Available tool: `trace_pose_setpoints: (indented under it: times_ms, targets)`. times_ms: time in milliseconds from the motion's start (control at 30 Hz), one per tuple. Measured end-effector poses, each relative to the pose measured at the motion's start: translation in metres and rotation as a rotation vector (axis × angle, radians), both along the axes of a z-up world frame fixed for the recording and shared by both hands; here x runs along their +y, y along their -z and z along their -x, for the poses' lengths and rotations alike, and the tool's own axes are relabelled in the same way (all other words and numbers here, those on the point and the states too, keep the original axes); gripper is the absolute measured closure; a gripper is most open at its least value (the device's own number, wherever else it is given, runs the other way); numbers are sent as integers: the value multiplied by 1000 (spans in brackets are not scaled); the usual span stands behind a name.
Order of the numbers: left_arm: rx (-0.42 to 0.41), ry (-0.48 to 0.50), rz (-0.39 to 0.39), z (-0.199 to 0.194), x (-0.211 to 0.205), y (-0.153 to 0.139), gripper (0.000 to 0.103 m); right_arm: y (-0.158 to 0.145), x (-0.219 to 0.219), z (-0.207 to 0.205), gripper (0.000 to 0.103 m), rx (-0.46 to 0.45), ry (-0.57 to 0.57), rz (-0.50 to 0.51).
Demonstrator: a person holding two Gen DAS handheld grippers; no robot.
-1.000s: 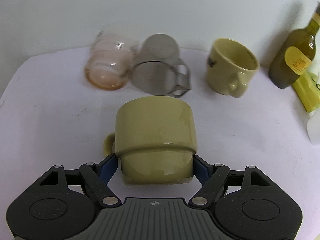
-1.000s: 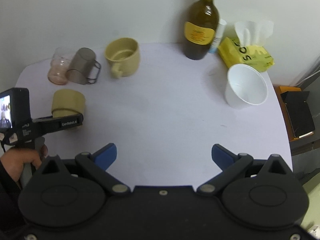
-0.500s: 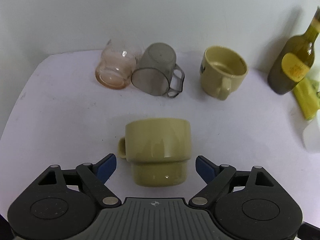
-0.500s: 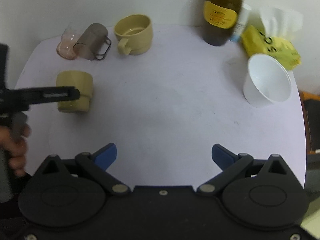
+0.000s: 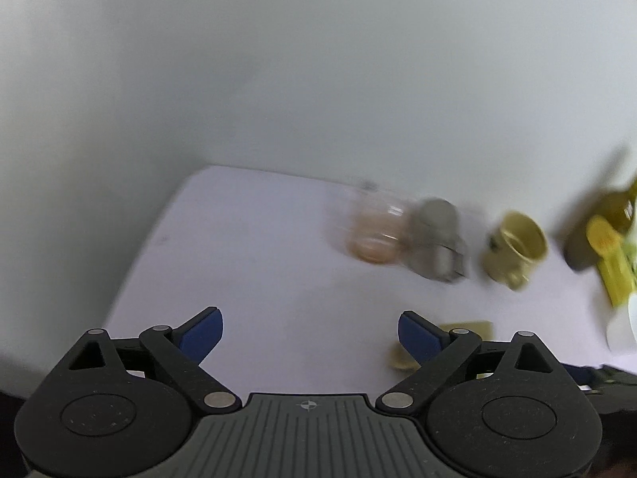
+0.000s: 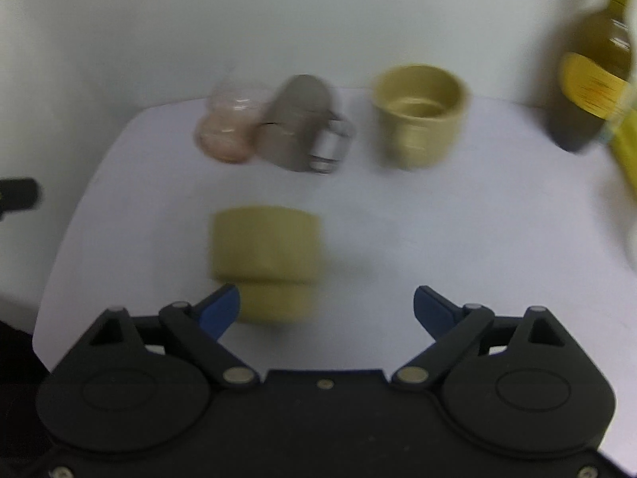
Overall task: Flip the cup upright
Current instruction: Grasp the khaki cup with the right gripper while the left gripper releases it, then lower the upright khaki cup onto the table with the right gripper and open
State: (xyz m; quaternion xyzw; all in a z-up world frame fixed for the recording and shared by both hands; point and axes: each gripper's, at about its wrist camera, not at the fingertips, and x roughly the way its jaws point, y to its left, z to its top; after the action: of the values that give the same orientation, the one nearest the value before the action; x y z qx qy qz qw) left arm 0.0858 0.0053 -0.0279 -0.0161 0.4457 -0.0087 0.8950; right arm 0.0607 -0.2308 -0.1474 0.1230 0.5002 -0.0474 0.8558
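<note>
While both shots are pretty smeared, nothing on the bottle [image 6: 593, 79] and its yellow label is legible. Left to right on the white table [image 6: 398, 239]: pink glass [image 6: 229, 129], grey mug [image 6: 298, 127], upright yellow mug [image 6: 420, 115]. Nearer, the olive cup [image 6: 264, 263] sits upside down, axis vertical, base up, just ahead of the right gripper [image 6: 326, 306]. Left gripper [image 5: 310, 330] and right both gape wide, holding nothing.

My right gripper [image 6: 326, 304] is spread wide over the white table [image 6: 458, 231]. An upside-down yellow cup [image 6: 264, 257] sits just ahead of its left finger. Behind stand a pink glass [image 6: 227, 129], a grey mug [image 6: 296, 131], an upright yellow mug [image 6: 418, 113] and a bottle [image 6: 589, 79].
</note>
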Motion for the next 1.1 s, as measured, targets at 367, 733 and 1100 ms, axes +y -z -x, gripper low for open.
trace_pose_setpoints:
  times_ms: [367,733,1100]
  targets:
    - [-13,-145,126,16,79,9,7,36,33,-31,33,190,-49,58]
    - [-51,-210,177,24,92,10,7,-14,-15,-47,33,360,118,-211]
    - [-72,-239,170,43,92,0,7,-37,8,-62,16,284,10,-194]
